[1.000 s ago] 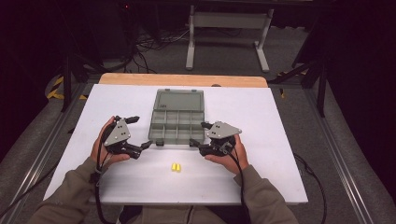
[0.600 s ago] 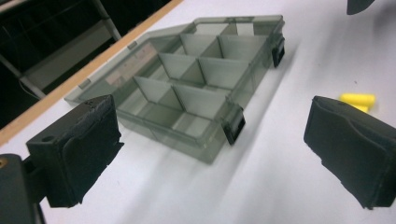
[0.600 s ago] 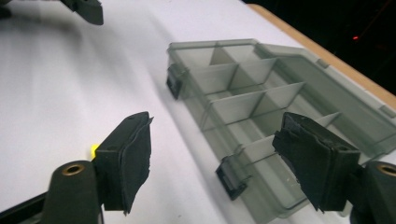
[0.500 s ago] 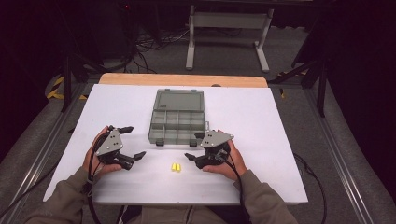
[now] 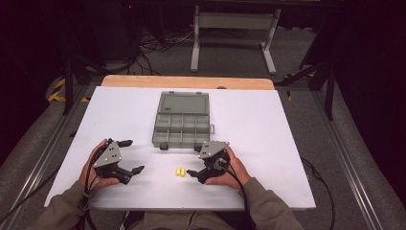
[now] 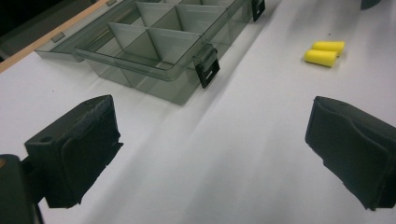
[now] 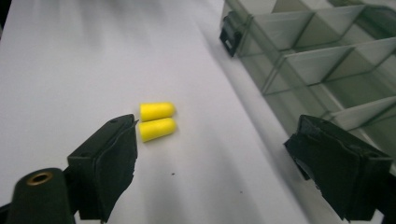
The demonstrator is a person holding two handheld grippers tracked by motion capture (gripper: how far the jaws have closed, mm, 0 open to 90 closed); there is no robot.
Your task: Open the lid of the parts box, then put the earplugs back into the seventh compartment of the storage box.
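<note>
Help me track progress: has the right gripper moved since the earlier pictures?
Yes. The right gripper has drawn back from the grey plastic compartment box toward the table's near edge.

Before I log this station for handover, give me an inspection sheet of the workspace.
Surface: white table, wooden strip along its far edge.
Job's things: two yellow earplugs lying side by side, touching nothing else; grey compartment box open, lid folded back, compartments look empty.
Clutter: nothing seen.
Grippers: left gripper open, holding nothing; right gripper jaws just opening, holding nothing, near the earplugs.
Cables: one trails off the near edge from each gripper.
Surroundings: dark floor, grey stand beyond the table, floor cables.
</note>
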